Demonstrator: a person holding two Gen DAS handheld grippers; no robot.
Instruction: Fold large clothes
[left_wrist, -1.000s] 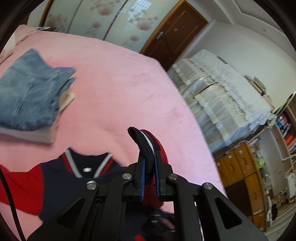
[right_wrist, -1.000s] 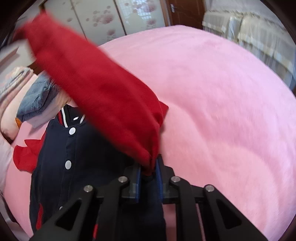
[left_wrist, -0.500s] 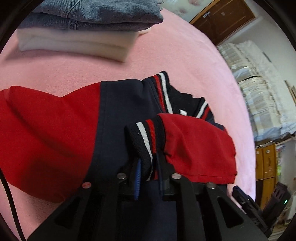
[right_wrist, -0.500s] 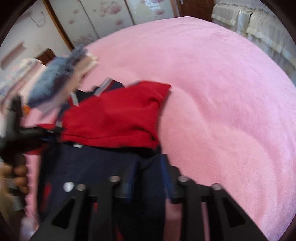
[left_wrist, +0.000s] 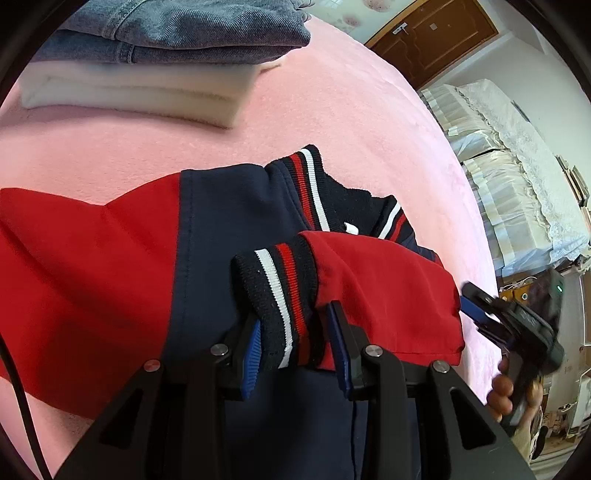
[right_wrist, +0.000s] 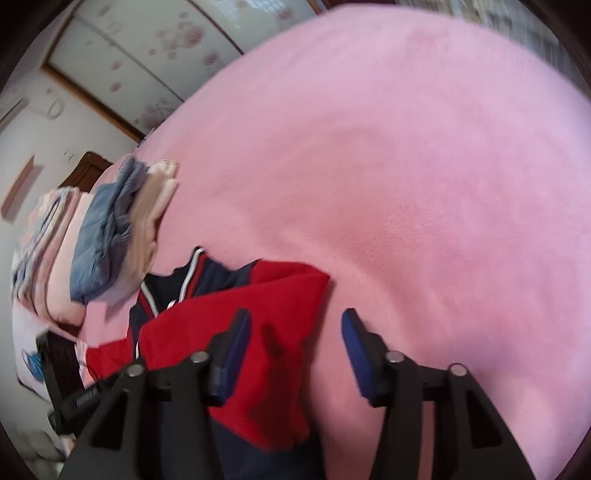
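Jacket lying flat on the pink bed, collar toward the stack of folded clothes at the bed's far left side. One red sleeve is folded across the navy front; its striped cuff lies between the fingers of the left gripper, whose jaws stand apart, the blue pads on either side of the cuff and not pressing it. The other sleeve extends out to the left. Right gripper: jaws wide apart over the folded sleeve's edge, holding nothing. In the left wrist view it appears beside the sleeve's right edge, gripped by the person's hand.
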